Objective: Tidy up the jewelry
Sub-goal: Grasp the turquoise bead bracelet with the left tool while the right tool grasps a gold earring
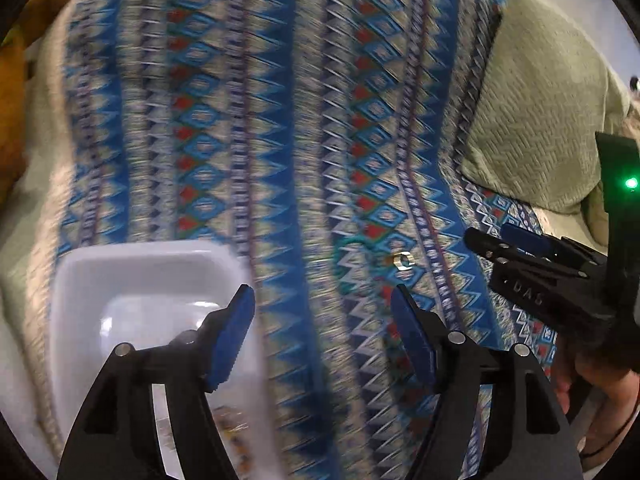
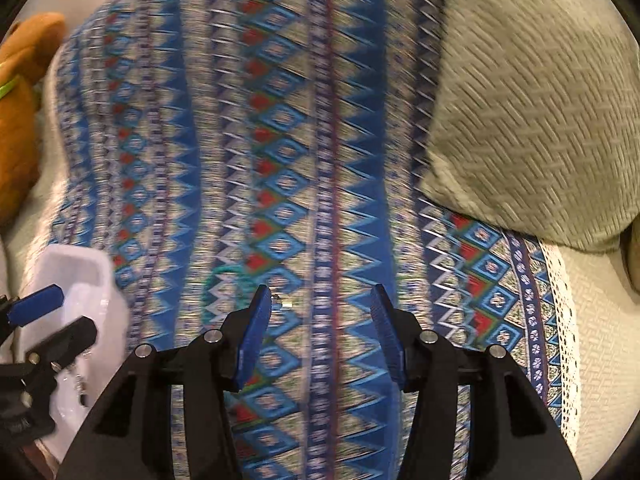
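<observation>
Left wrist view: left gripper [image 1: 322, 316] gapes empty over the patterned cloth [image 1: 280, 120]; white tray [image 1: 80, 280] under its left finger, ring [image 1: 402, 260] just ahead-right, likely awaiting pickup; right wrist view: right gripper [image 2: 320, 320] half-open, empty, ring [image 2: 286, 303] beside its left finger.

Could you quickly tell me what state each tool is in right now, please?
Left tool: open, nothing between its fingers; white tray below it.
Right tool: open, empty, above the patterned cloth.

Patterned blue cloth [image 1: 280, 120] on bed, green pillow [image 1: 540, 120] beside.
</observation>
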A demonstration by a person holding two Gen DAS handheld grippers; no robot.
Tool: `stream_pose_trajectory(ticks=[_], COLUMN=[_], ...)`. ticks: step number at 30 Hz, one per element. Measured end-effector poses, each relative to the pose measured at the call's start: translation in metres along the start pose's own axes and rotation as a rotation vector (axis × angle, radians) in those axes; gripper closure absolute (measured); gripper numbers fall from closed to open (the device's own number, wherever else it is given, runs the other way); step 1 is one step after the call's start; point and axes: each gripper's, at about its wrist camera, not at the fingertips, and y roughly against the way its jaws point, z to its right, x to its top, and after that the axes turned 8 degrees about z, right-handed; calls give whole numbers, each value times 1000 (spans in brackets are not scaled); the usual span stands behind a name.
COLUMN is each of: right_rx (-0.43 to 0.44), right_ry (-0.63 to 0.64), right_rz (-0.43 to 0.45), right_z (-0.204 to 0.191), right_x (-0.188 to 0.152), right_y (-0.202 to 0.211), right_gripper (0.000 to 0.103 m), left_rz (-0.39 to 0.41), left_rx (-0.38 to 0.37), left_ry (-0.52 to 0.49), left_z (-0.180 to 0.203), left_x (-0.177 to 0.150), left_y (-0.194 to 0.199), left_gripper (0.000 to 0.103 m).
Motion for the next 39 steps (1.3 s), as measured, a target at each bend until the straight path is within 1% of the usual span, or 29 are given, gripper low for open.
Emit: stream_pose_trajectory(ticks=[3, 4, 6, 9, 12, 15, 17, 18, 19, 20, 21, 23, 24, 27, 30, 33, 36, 39], right_rx=[4, 8, 16, 29, 36, 33, 30, 30, 29, 27, 24, 27, 27, 20, 35, 62, 56, 68], right_ry=[-22, -30, -44, -44, -23, -15, -23, -26, -28, -31, -35, -41, -47, -55, -41, -17, -15, -25], right_rz=[-19, -21, -31, -35, -38, -39, -45, -49, -51, -53, -54, -59, -61, -69, -71, -79, -73, -78], right_z=[12, 13, 16, 13, 8, 5, 6, 7, 8, 9, 9, 11, 11, 9, 0, -14, -26, -34], right_x=[1, 1, 2, 2, 3, 3, 4, 3, 3, 3, 2, -1, -1, -4, -7, -7, -8, -9], right_y=[-11, -13, -19, -21, -24, -26, -28, -29, -30, -32, -33, -36, -38, -45, -54, -60, -66, -75], right_gripper=[52, 52, 52, 52, 52, 52, 52, 52, 52, 52, 52, 52, 52, 52, 52, 52, 44, 44], left_rz=[-55, -64, -79, -100, -121, -143, -155, -154, -152, -152, -153, -154, -156, -154, -133, -91, -60, -28], left_rx=[-8, -14, 0, 20, 42, 55, 54, 67, 77, 84, 81, 80, 77, 55, 38, 6, -21, -29], left_ry=[-8, -14, -10, 30, 45, 70, 90, 89, 84, 78, 79, 88, 92, 113, 124, 128, 136, 127], left_z=[24, 29, 34, 33, 30, 25, 21, 20, 21, 23, 24, 19, 19, 16, 2, -7, -15, -20], left_x=[1, 1, 1, 3, 1, -3, -4, -5, -5, -4, -4, -3, -4, -4, -5, -3, 1, 2], left_y=[-36, -49, -65, -90, -108, -123, -130, -132, -133, -134, -135, -133, -133, -127, -103, -75, -52, -32], left_gripper=[37, 37, 37, 37, 37, 41, 50, 55, 59, 66, 71, 87, 97, 97, 97, 97, 97, 97])
